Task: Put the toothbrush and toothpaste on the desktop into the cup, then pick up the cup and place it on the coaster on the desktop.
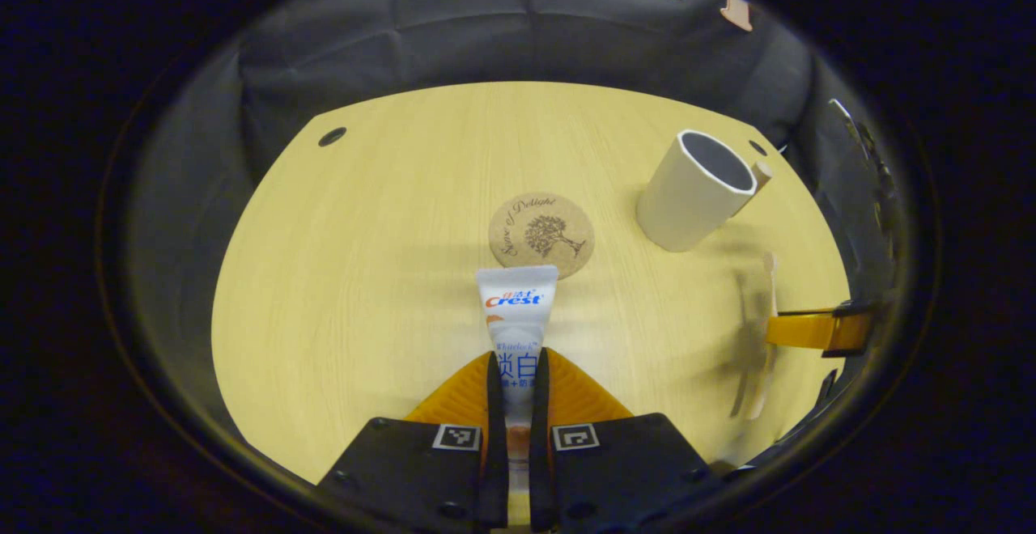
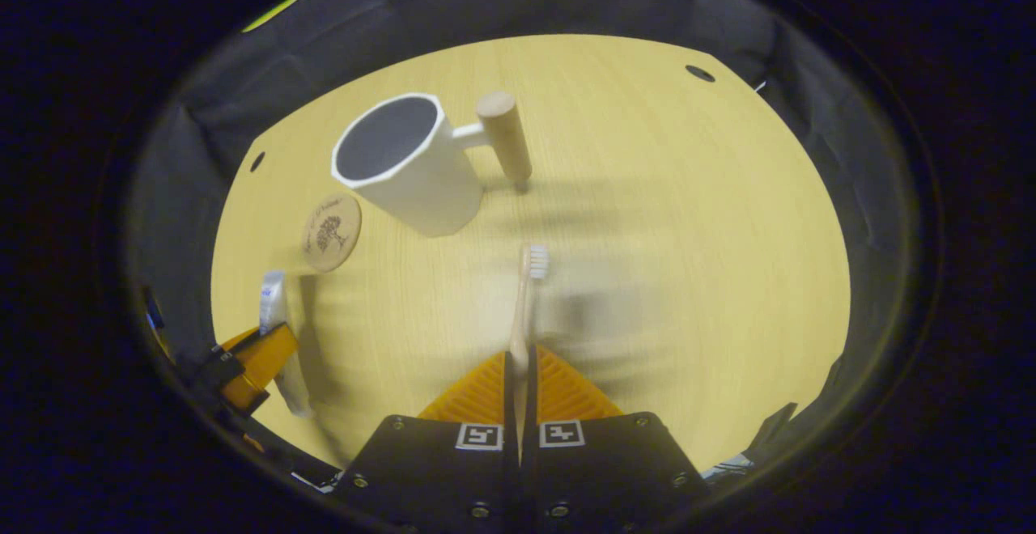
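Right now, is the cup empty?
Empty as far as visible: the cup shows only dark interior, while toothpaste and toothbrush are in the grippers.

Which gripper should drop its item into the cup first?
Right, probably. The right gripper holds the toothbrush, with the cup close ahead; from the left gripper it sits farther off.

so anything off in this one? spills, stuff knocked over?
Nothing stands out. The cup stands upright and empty on the desk, beside the coaster, not on it. The left gripper holds the toothpaste, the right gripper the toothbrush. No spills.
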Demonstrator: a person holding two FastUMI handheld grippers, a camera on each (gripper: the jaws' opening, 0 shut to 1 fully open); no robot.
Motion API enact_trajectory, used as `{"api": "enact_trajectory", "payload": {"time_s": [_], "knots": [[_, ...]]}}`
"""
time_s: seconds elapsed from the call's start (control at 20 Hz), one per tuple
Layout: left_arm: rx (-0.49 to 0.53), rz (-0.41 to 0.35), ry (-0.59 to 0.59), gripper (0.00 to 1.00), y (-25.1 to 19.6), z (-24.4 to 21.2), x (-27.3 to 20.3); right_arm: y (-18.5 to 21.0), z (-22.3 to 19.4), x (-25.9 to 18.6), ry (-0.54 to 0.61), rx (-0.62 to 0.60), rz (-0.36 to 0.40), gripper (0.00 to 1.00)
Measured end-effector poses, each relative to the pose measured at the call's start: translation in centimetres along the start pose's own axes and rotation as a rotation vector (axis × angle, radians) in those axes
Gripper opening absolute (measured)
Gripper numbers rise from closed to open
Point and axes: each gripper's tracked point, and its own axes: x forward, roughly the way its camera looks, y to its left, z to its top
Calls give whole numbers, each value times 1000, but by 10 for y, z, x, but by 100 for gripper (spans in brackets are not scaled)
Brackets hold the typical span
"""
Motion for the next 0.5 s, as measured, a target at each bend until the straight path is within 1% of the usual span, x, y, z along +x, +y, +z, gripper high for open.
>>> {"api": "enact_trajectory", "payload": {"time_s": [0.25,0.35,0.5], "knots": [[-43,-4,-16,18,3,2,-10,4,46,-30,-122,40,45,3],[-64,-1,-22,18,7,1,-16,6,71,-42,-181,37,54,2],[-102,3,-29,18,15,-4,-25,19,114,-60,-261,43,96,2]]}}
